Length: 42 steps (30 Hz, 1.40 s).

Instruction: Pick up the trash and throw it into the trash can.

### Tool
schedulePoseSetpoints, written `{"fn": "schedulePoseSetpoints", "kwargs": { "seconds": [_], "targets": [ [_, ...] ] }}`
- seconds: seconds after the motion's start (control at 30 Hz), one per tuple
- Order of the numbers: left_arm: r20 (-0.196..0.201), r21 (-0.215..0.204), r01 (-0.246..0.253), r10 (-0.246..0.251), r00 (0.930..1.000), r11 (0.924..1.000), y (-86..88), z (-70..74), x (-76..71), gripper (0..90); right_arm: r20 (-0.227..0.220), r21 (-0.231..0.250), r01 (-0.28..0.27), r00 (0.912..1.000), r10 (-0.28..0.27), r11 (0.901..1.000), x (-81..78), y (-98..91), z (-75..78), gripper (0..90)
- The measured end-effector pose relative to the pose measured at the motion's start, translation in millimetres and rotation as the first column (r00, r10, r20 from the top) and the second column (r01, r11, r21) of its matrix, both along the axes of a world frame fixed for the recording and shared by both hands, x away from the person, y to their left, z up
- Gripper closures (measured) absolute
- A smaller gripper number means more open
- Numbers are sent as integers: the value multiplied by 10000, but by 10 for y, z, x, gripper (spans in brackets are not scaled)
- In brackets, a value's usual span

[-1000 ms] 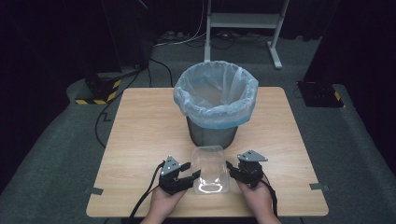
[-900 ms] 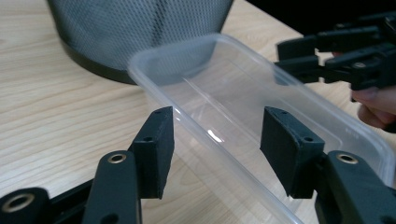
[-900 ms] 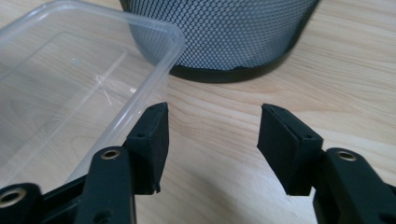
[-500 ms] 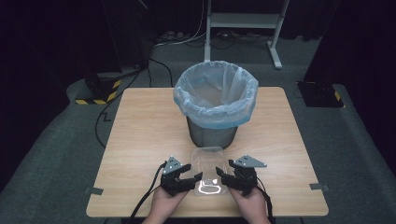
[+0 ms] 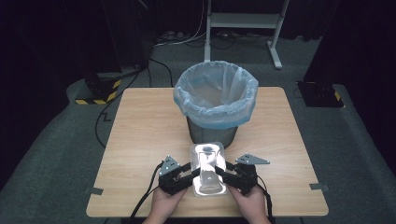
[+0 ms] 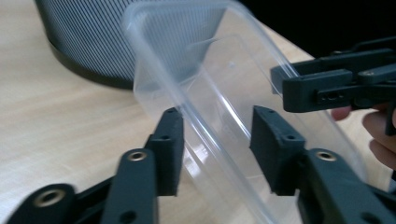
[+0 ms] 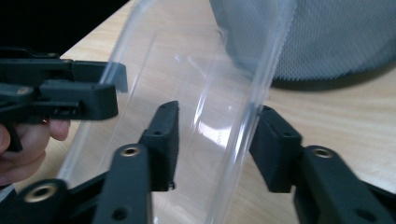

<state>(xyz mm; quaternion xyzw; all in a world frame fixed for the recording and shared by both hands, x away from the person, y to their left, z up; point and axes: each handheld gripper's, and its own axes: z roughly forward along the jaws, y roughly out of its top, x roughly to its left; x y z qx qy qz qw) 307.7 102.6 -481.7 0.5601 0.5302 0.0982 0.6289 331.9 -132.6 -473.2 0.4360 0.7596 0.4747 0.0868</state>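
A clear plastic container point(image 5: 208, 161) lies near the table's front edge, just in front of the bin. My left gripper point(image 5: 192, 171) is at its left wall and my right gripper point(image 5: 223, 173) at its right wall. In the left gripper view the container's rim point(image 6: 196, 116) runs beside the left jaw, and the right jaw stands inside the tub; the left gripper point(image 6: 217, 149) has a wide gap. The right gripper point(image 7: 212, 144) mirrors this, with the rim point(image 7: 247, 121) by its right jaw. Both pairs of jaws have just been closing with a wall between them.
A grey mesh bin point(image 5: 215, 95) lined with a pale blue bag stands at the table's middle, right behind the container. The wooden table point(image 5: 140, 126) is bare to the left and right. Cables and a white stand sit on the floor beyond.
Both grippers have moved inward from the container's sides. Their jaws now straddle its left and right walls and stand narrower. The container shows a brighter glare.
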Motion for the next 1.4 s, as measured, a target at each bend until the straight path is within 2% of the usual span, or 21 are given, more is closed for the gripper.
{"fn": "schedulePoseSetpoints", "kwargs": {
  "seconds": [0.07, 0.17, 0.3, 0.43, 0.47, 0.67, 0.73, 0.77, 0.83, 0.87, 0.9, 0.93, 0.97, 1.0, 1.03, 1.07, 1.23, 1.27, 1.3, 1.33, 1.4],
  "targets": [
    [517, 53, -238, 235, 9984, 9997, 31, 62, -42, 683, 685, -316, 172, 9975, -150, 9994, -72, 20, 79, 712],
    [1009, 46, -485, 478, 9937, 9988, 44, 107, -83, 752, 1382, -776, 267, 9903, -157, 9966, -144, 66, 117, 723],
    [1392, -317, -495, 534, 9888, 9983, 54, 165, -127, 767, 1842, -677, 307, 9827, -177, 9972, -196, 74, 163, 726],
    [2117, -200, -466, 498, 9761, 9987, 67, 281, -210, 774, 2657, -512, 377, 9638, -228, 9980, -296, 68, 319, 727],
    [2475, -377, -520, 598, 9670, 9979, 54, 354, -237, 775, 2800, -466, 370, 9597, -225, 9982, -308, 66, 357, 727],
    [3124, -544, -594, 735, 9471, 9968, 35, 533, -287, 779, 3261, -221, 420, 9448, -325, 9989, -345, 57, 542, 726],
    [3496, -559, -576, 736, 9340, 9968, 36, 660, -326, 780, 3504, -76, 390, 9360, -339, 9992, -373, 47, 658, 725],
    [3496, -559, -576, 736, 9340, 9968, 36, 660, -326, 781, 3504, -76, 390, 9360, -339, 9992, -373, 47, 658, 725],
    [3759, -640, -562, 762, 9235, 9964, 31, 757, -365, 782, 3683, 55, 380, 9290, -374, 9993, -404, 42, 747, 725],
    [4055, -764, -532, 797, 9106, 9957, 26, 867, -418, 784, 3919, 125, 341, 9193, -363, 9993, -447, 32, 847, 725],
    [4055, -764, -532, 797, 9106, 9957, 26, 867, -418, 786, 4058, 142, 316, 9133, -347, 9994, -469, 25, 904, 725],
    [4225, -793, -520, 808, 9028, 9955, 25, 924, -446, 786, 4257, 199, 275, 9042, -333, 9994, -488, 20, 964, 724],
    [4564, -791, -468, 779, 8864, 9958, 31, 1046, -497, 787, 4374, 224, 251, 8987, -324, 9994, -514, 16, 1029, 724],
    [4713, -903, -476, 848, 8779, 9948, 28, 1112, -519, 788, 4520, 248, 229, 8915, -316, 9994, -539, 14, 1097, 724],
    [4713, -903, -476, 848, 8779, 9948, 28, 1112, -519, 790, 4674, 331, 223, 8834, -352, 9992, -563, 18, 1165, 724],
    [5041, -874, -418, 803, 8599, 9953, 41, 1237, -558, 791, 4867, 311, 211, 8729, -336, 9993, -582, 14, 1233, 723],
    [5605, -1191, -355, 967, 8225, 9923, 62, 1485, -623, 793, 5614, 423, 134, 8268, -349, 9990, -665, 25, 1536, 724],
    [5605, -1191, -355, 967, 8225, 9923, 62, 1485, -623, 793, 5614, 423, 134, 8268, -349, 9990, -665, 25, 1536, 724],
    [5825, -1357, -336, 1072, 8057, 9902, 65, 1568, -637, 793, 5924, 441, 125, 8048, -362, 9990, -682, 41, 1630, 723],
    [5825, -1357, -336, 1072, 8057, 9902, 65, 1568, -637, 794, 5924, 441, 125, 8048, -362, 9990, -682, 41, 1630, 723],
    [6103, -1374, -322, 1102, 7844, 9900, 76, 1690, -636, 794, 6227, 506, 133, 7813, -420, 9986, -697, 61, 1752, 723]
  ]
}}
